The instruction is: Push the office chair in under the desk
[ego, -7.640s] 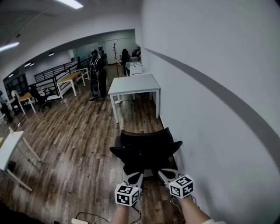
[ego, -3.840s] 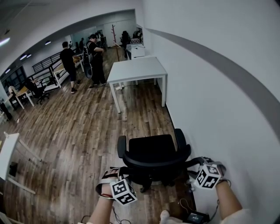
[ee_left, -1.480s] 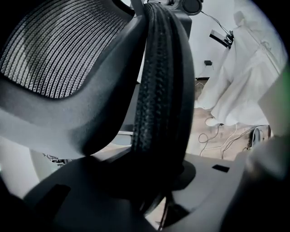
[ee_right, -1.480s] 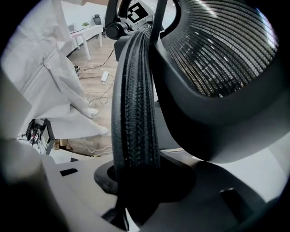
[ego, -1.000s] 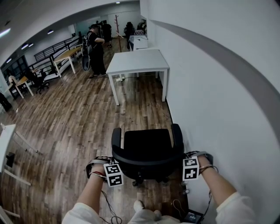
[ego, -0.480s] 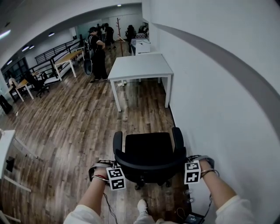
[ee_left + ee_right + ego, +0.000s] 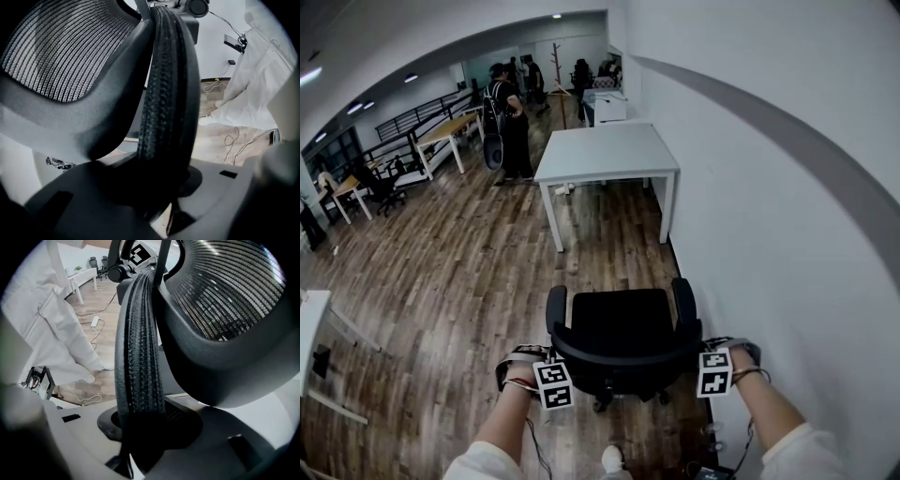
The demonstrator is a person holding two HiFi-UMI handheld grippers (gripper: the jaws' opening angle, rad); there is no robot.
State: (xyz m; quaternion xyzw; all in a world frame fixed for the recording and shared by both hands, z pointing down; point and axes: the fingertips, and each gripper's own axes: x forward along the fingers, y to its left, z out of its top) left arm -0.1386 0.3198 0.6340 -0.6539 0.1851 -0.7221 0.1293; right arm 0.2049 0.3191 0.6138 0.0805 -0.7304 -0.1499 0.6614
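The black office chair (image 7: 622,330) stands on the wood floor with its seat facing the white desk (image 7: 607,154) further ahead along the wall. My left gripper (image 7: 551,373) is at the left end of the backrest and my right gripper (image 7: 712,361) at the right end. In the left gripper view the backrest's ribbed rim (image 7: 165,98) runs down between the jaws of my left gripper (image 7: 164,206), which is shut on it. The right gripper view shows the same: the rim (image 7: 138,352) is clamped in my right gripper (image 7: 140,446). The fingertips are hidden behind the backrest in the head view.
A white wall (image 7: 769,216) runs close along the chair's right side. Cables and a power strip (image 7: 712,471) lie on the floor by my foot (image 7: 613,459). People (image 7: 508,117) and more desks (image 7: 445,131) are far back left; another table (image 7: 311,319) is at the left edge.
The chair and both grippers have rolled forward together toward the white desk, which now looks nearer. Both grips on the backrest are unchanged.
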